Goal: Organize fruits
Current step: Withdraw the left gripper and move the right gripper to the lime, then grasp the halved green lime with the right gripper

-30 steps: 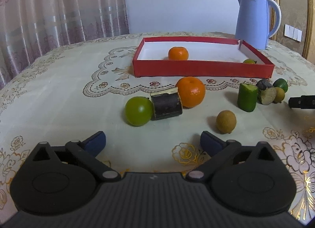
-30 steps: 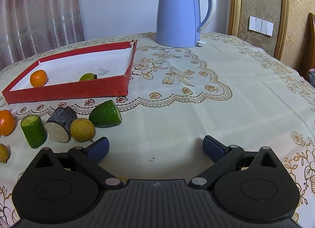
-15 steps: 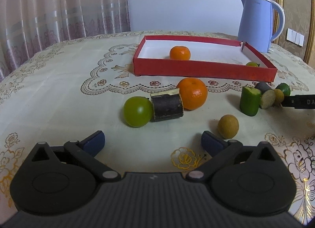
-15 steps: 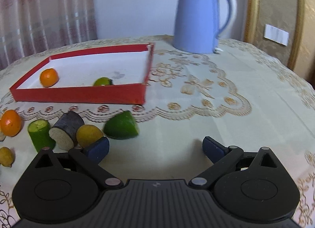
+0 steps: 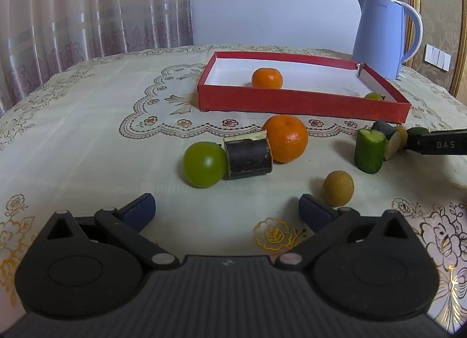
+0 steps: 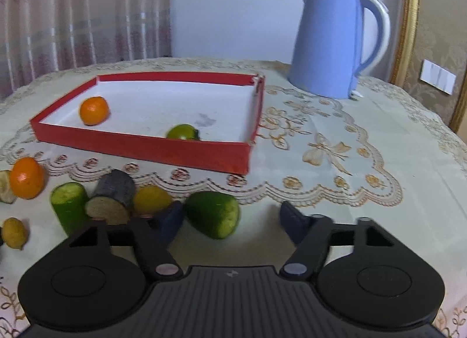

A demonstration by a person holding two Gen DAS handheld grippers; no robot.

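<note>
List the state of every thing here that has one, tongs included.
Red box, open-topped, holding an orange and a small green fruit.
Cut green fruit, lying outside the box.
Cucumber piece, standing on end.
Kettle, upright, lid shut.
Left tongs, open, nothing between them.
Right tongs, open, jaws just been closing around the cut green fruit, not yet clamped.

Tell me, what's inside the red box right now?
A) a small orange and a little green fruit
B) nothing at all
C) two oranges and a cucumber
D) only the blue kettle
A: inside the red box sit a small orange near the left end and a little green fruit against the near wall.
</note>
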